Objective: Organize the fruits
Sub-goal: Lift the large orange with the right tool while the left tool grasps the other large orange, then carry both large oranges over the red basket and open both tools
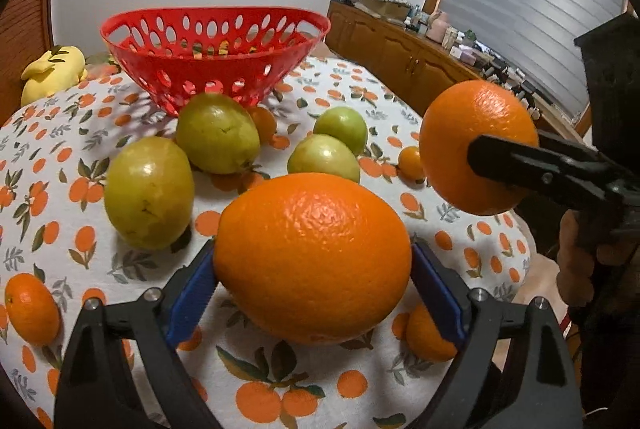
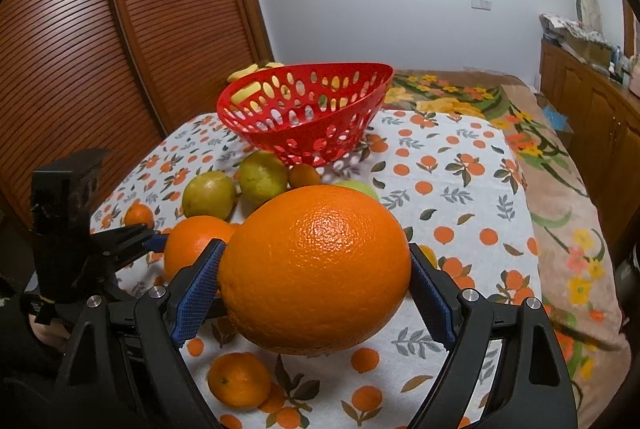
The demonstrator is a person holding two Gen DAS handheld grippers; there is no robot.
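The left gripper (image 1: 312, 269) clamps its ribbed blue pads on a large dimpled orange (image 1: 312, 257) above the surface (image 1: 60, 157). The right gripper (image 2: 314, 281) clamps a second dimpled orange (image 2: 316, 273). The perforated red plastic basket (image 1: 214, 41) stands beyond.

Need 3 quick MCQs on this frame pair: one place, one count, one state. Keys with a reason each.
1. Seen from the left wrist, where is the red basket?
A. behind the green fruits
B. between the tongs
C. on the floor

2. How many green fruits lie in the left wrist view?
A. two
B. four
C. six

3. What state are the right tongs in?
A. open and empty
B. shut on a big orange
C. shut on a green fruit

Key:
1 A, the basket stands past the green fruits.
2 B, there are two larger and two smaller ones.
3 B, both blue pads press on the orange's sides.
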